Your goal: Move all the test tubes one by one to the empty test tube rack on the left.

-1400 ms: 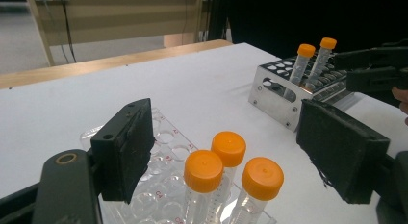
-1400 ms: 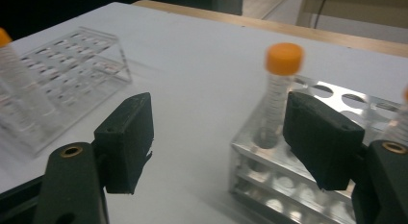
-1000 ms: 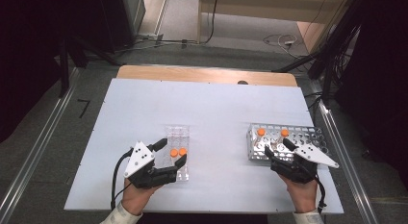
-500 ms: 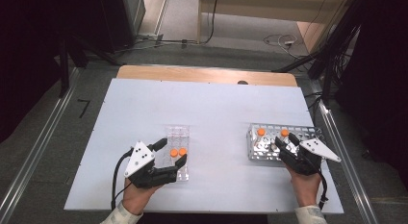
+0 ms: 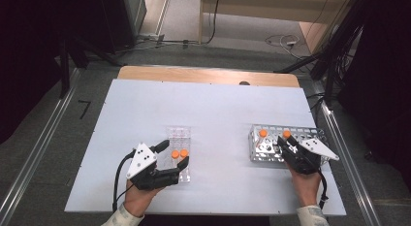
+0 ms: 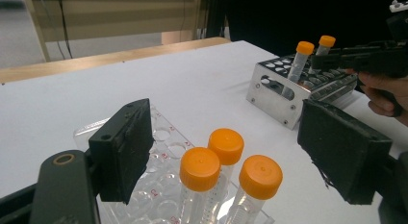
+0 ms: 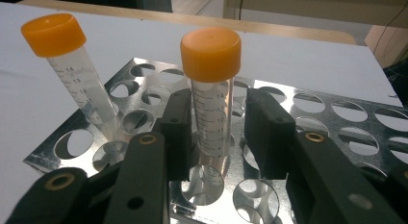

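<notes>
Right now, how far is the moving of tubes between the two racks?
Done: three orange-capped tubes stand in the clear plastic rack. In hand: the right gripper has been closing around one tube in the metal rack. Left: that tube and its neighbour.

Lab-type test bench. White table (image 5: 213, 109) carries a perforated metal tube rack (image 5: 271, 151) and a clear plastic rack (image 5: 178, 138), both holding orange-capped graduated tubes (image 7: 210, 89). Around the table: aluminium rails (image 5: 39, 153) on grey floor, loose cables (image 5: 281, 40) behind it.
</notes>
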Tool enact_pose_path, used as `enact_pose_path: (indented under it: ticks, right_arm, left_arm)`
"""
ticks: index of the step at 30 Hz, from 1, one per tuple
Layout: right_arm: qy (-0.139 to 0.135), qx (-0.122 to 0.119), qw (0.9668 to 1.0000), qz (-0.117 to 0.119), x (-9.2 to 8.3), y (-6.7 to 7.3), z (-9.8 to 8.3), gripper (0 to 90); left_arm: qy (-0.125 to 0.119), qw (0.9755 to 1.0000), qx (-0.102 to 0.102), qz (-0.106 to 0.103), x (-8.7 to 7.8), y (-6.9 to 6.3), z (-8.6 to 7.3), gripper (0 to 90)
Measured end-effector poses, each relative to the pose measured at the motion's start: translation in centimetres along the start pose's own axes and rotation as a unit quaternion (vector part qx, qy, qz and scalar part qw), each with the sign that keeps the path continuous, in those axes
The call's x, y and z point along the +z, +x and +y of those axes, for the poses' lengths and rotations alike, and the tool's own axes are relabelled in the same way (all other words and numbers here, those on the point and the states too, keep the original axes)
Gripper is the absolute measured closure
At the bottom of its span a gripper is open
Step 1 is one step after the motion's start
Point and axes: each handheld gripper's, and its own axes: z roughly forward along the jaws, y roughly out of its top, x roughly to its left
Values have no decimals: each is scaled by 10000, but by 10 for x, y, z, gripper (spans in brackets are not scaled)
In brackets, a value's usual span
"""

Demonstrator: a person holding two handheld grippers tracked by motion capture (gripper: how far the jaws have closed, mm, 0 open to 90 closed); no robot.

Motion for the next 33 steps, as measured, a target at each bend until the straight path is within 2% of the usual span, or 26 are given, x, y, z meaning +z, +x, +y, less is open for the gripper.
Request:
enact_pose_path:
  ticks: [4, 11, 23, 28, 33]
  right_arm:
    - [-19, -45, 10000, -34, 0, 0, 0, 705]
    - [-187, -20, 9998, -38, -6, 0, 5, 711]
    - [-688, 40, 9976, -95, -32, 3, 27, 712]
    - [-831, 2, 9965, 13, -43, 8, 33, 713]
    - [-802, -148, 9964, 230, -56, 21, 33, 714]
  left_arm:
    - [7, 10000, -2, -10, 0, 0, 0, 200]
    - [-3, 10000, 0, -9, -1, 0, 0, 200]
    - [-34, 10000, -11, -27, -1, 0, 1, 197]
    - [7, 10000, 4, -44, 0, 0, 1, 167]
    - [1, 10000, 10, -57, 0, 0, 1, 156]
